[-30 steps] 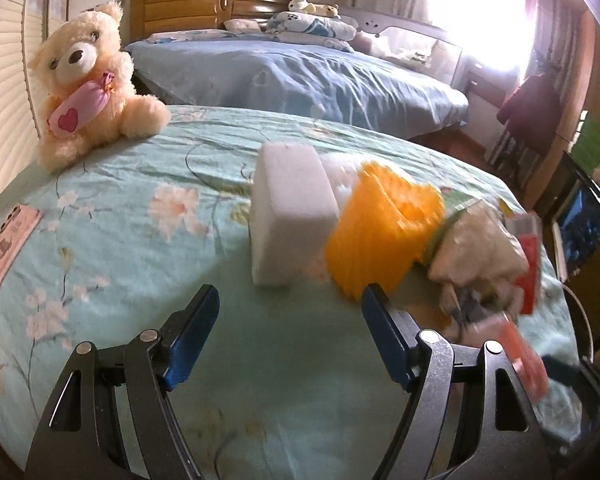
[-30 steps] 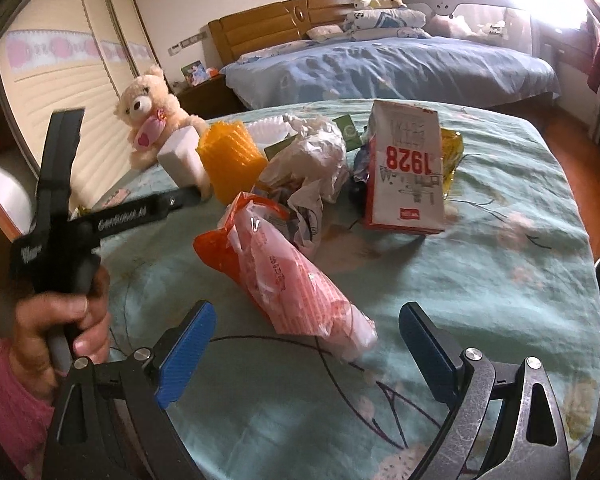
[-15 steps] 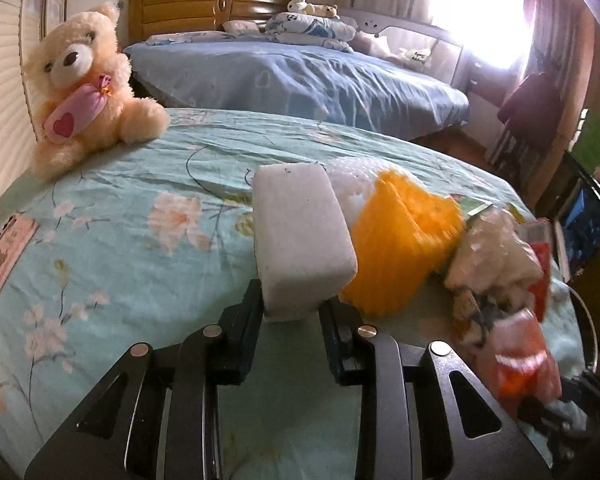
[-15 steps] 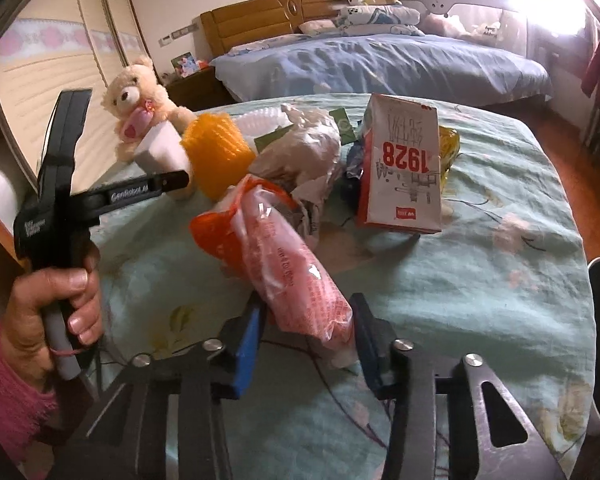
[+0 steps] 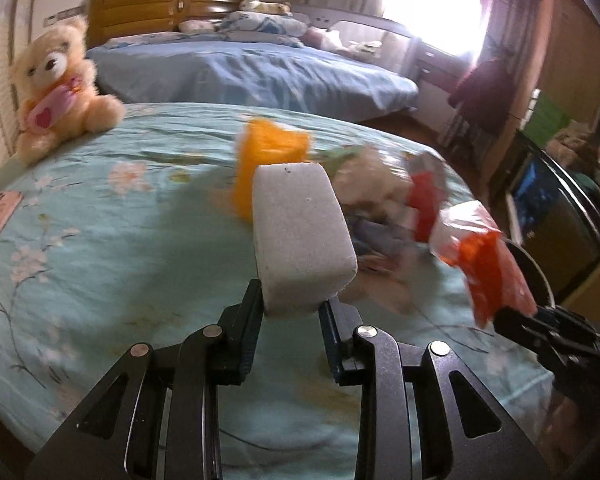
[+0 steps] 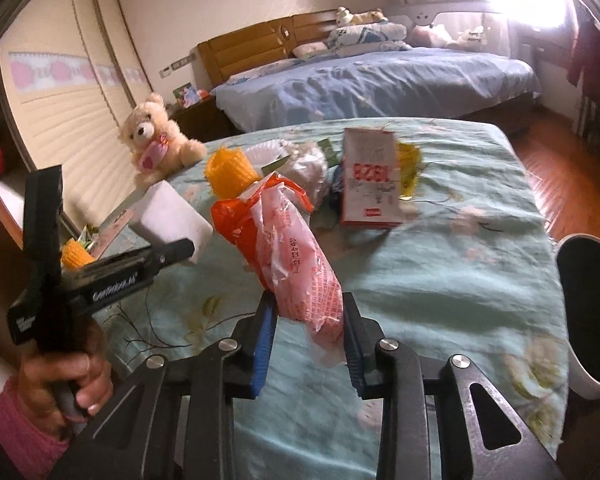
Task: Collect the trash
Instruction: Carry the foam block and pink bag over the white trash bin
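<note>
My left gripper (image 5: 292, 304) is shut on the near end of a white foam block (image 5: 300, 236), which is held clear of the teal floral tablecloth (image 5: 100, 248). In the right wrist view the same block (image 6: 168, 216) sits at the tip of the left tool. The jaws of my right gripper (image 6: 308, 312) are closing, and their blue pads press on a crumpled orange plastic bag (image 6: 292, 240) that hangs above the cloth. The rest of the trash pile lies beyond: an orange foam net (image 6: 228, 168), crumpled wrappers (image 6: 308, 168) and a white-and-red carton (image 6: 370, 180).
A cream teddy bear (image 6: 152, 140) sits at the table's far left edge. A white bin with a dark liner (image 6: 580, 376) stands at the table's right edge. A blue bed (image 6: 380, 84) lies behind. A hand in a pink sleeve (image 6: 60, 384) holds the left tool.
Both grippers went from wide open to closed, the left on the foam block and the right on the orange bag. Both items have since come up off the cloth.
</note>
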`<action>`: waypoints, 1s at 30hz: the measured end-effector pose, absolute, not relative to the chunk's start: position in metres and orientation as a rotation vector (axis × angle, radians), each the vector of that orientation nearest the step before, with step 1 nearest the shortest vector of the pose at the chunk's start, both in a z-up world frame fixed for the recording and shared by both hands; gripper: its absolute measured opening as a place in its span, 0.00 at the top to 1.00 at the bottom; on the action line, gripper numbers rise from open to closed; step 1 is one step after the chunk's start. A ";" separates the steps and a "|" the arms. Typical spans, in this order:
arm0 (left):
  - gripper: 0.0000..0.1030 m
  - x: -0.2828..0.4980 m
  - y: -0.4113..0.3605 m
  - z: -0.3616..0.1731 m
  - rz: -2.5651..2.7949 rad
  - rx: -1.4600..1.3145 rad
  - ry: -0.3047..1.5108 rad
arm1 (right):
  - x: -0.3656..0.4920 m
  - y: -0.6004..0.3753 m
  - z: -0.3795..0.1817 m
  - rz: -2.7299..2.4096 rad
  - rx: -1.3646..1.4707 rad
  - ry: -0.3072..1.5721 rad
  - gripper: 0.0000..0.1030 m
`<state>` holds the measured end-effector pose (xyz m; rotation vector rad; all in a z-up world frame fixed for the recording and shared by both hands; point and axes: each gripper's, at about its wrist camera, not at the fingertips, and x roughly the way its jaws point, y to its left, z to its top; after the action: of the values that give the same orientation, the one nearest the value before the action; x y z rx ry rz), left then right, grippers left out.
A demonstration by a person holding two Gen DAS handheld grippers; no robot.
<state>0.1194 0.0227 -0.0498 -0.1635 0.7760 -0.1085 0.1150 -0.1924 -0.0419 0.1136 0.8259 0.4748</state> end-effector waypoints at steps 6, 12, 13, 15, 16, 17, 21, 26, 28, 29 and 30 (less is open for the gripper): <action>0.74 0.115 -0.013 -0.045 -0.193 -0.130 0.778 | 0.109 -0.223 -0.041 0.410 0.153 0.822 0.70; 0.74 0.115 -0.046 -0.043 -0.263 -0.106 0.787 | 0.102 -0.257 -0.042 0.346 0.189 0.816 0.70; 0.74 0.115 -0.052 -0.043 -0.275 -0.100 0.788 | 0.102 -0.260 -0.042 0.338 0.193 0.815 0.70; 0.74 0.116 -0.062 -0.042 -0.294 -0.088 0.789 | 0.101 -0.270 -0.042 0.318 0.204 0.814 0.70; 0.74 0.118 -0.065 -0.041 -0.304 -0.085 0.791 | 0.101 -0.276 -0.042 0.306 0.211 0.812 0.70; 0.74 0.119 -0.071 -0.041 -0.316 -0.081 0.793 | 0.099 -0.280 -0.042 0.298 0.214 0.810 0.70; 0.74 0.123 -0.091 -0.039 -0.351 -0.062 0.794 | 0.096 -0.297 -0.042 0.265 0.230 0.803 0.71; 0.74 0.125 -0.116 -0.038 -0.396 -0.035 0.797 | 0.094 -0.314 -0.043 0.227 0.250 0.800 0.71; 0.74 0.126 -0.123 -0.038 -0.410 -0.031 0.801 | 0.092 -0.321 -0.043 0.212 0.260 0.799 0.71; 0.74 0.127 -0.128 -0.038 -0.420 -0.028 0.805 | 0.092 -0.325 -0.044 0.205 0.264 0.799 0.71; 0.74 0.127 -0.131 -0.039 -0.426 -0.025 0.807 | 0.091 -0.330 -0.044 0.194 0.268 0.798 0.71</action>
<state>0.1268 -0.1312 -0.0388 -0.0253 0.8068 -0.4262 0.0909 -0.3298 -0.0442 0.2679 0.7981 0.1939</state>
